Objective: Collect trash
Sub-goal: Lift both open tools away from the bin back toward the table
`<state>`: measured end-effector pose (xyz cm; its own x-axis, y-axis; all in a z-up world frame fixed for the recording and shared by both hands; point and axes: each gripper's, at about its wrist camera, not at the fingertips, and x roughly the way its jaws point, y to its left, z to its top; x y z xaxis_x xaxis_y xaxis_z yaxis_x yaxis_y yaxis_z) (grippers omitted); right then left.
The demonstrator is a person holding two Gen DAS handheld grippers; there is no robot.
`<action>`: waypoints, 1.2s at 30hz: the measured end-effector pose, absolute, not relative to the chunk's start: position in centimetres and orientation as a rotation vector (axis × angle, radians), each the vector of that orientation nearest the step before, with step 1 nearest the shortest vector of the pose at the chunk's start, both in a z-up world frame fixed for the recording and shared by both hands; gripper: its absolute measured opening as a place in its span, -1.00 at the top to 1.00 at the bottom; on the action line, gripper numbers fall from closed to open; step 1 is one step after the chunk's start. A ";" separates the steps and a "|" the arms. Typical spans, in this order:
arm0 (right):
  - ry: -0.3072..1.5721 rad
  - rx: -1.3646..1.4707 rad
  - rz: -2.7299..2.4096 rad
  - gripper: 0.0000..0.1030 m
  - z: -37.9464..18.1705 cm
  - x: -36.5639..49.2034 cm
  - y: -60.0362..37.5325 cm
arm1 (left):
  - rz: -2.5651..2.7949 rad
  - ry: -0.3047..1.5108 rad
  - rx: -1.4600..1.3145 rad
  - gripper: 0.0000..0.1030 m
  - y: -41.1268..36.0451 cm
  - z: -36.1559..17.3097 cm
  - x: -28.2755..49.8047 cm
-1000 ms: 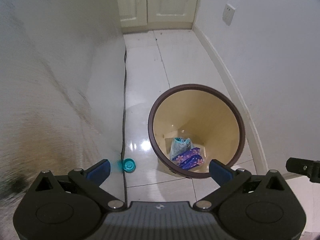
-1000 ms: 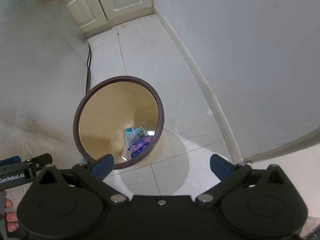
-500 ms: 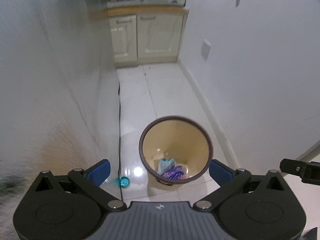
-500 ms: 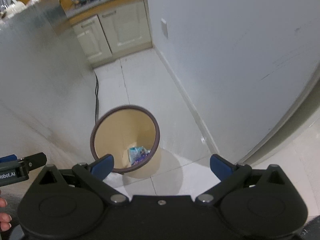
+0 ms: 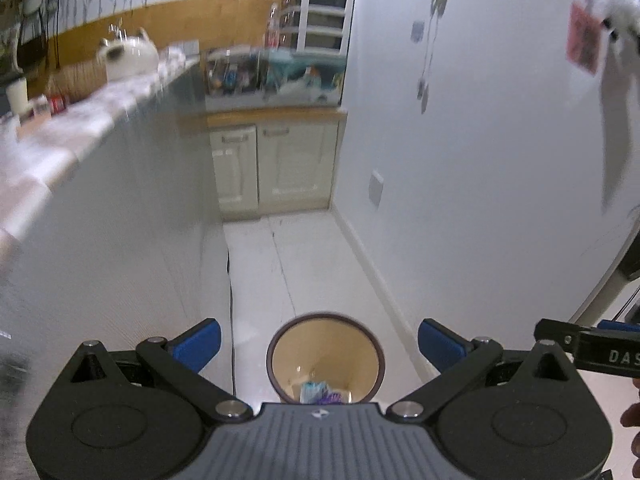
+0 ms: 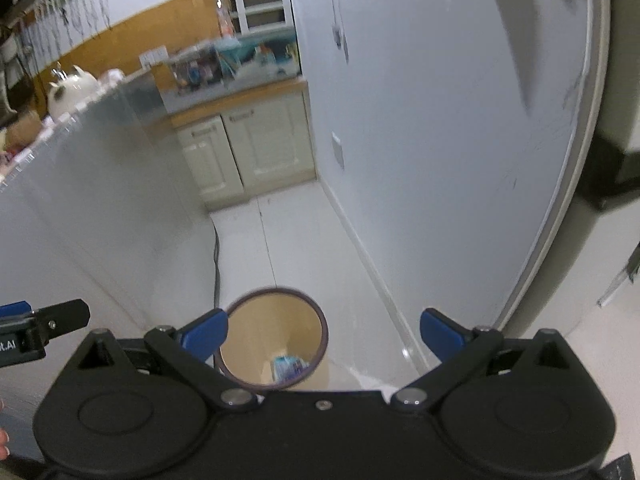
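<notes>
A tan trash bin with a dark brown rim (image 5: 276,376) stands on the white tiled floor, also seen in the right wrist view (image 6: 256,320). Blue and purple wrappers (image 5: 320,394) lie at its bottom, and show in the right wrist view too (image 6: 286,366). My left gripper (image 5: 319,342) is open and empty, high above the bin. My right gripper (image 6: 323,332) is open and empty, also high above the bin. Each gripper's tip shows at the edge of the other's view.
A grey counter front (image 5: 120,220) runs along the left, with a white teapot (image 5: 128,54) and clutter on top. Cream cabinets (image 5: 276,168) stand at the far end. A white wall (image 5: 480,180) with a socket runs on the right. A black cable (image 5: 230,280) hangs by the counter.
Both grippers have risen well away from the bin, which now looks small and low in both views. The countertop and far shelves have come into view. Both grippers stay open.
</notes>
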<state>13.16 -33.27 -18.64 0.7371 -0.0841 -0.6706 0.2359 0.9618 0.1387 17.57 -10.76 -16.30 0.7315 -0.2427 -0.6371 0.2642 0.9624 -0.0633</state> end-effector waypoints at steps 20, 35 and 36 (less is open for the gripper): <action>0.464 0.140 -0.033 -1.00 -6.4 11.0 -25.9 | -0.211 0.422 -0.004 -1.00 -3.5 -3.5 12.3; 0.407 0.103 0.137 -1.00 -1.8 16.8 -16.5 | -0.067 0.336 -0.027 -1.00 8.0 1.4 16.2; 0.405 0.107 0.149 -1.00 -1.7 17.3 -15.9 | -0.057 0.330 -0.023 -1.00 8.7 1.7 16.9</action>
